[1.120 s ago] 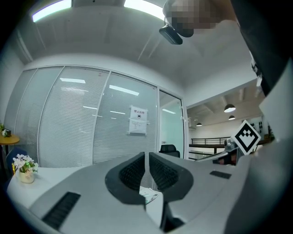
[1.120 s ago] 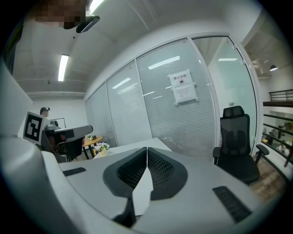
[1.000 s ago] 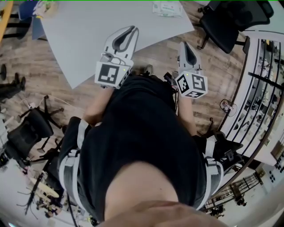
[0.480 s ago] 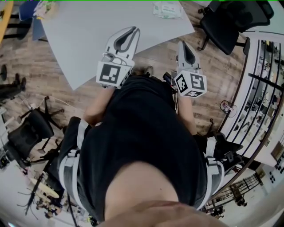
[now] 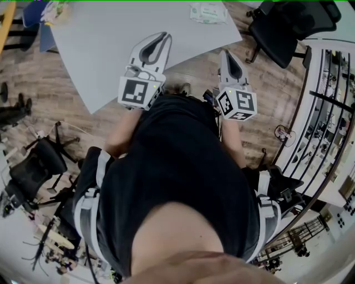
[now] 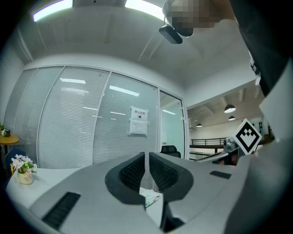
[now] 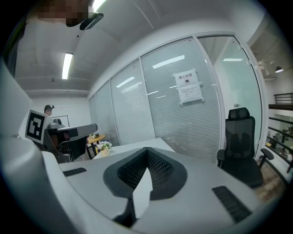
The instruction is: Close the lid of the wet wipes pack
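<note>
The wet wipes pack (image 5: 208, 11), white and green, lies at the far right of the grey table (image 5: 111, 50); whether its lid is up cannot be told from here. In the left gripper view the wet wipes pack (image 6: 150, 197) shows small and far off, below the jaws. My left gripper (image 5: 162, 36) hangs over the table's near edge, close to the person's chest, shut with nothing in it. My right gripper (image 5: 227, 54) is held over the wood floor beside the table's corner, also shut and empty. Both point level toward the table and stand well short of the pack.
A black office chair (image 5: 283, 28) stands beyond the table's right corner, and another chair (image 5: 36, 163) is on the floor at the left. A flower pot (image 6: 24, 170) sits at the table's far left. Shelving (image 5: 327, 111) runs along the right. Glass walls with blinds are ahead.
</note>
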